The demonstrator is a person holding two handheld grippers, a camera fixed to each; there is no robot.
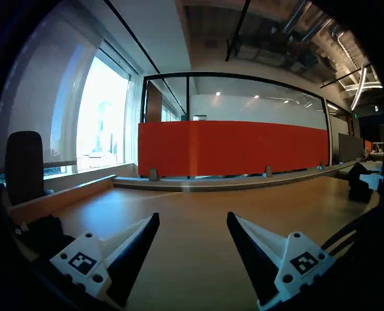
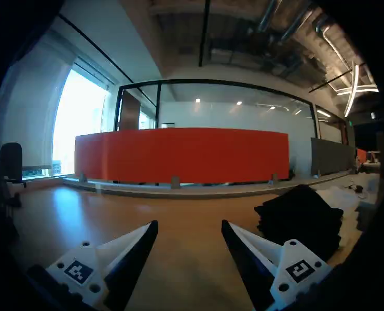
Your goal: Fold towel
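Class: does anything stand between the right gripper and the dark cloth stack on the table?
Nothing visible does: just wooden table lies between the right gripper and the dark cloth stack, ahead to its right.

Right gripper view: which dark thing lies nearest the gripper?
The black stack of folded cloth on the table, just beyond the right gripper; the black chair stands far off beside the window.

Left tool [image 1: 193, 220] and right tool [image 2: 189, 228] both gape (nothing held).
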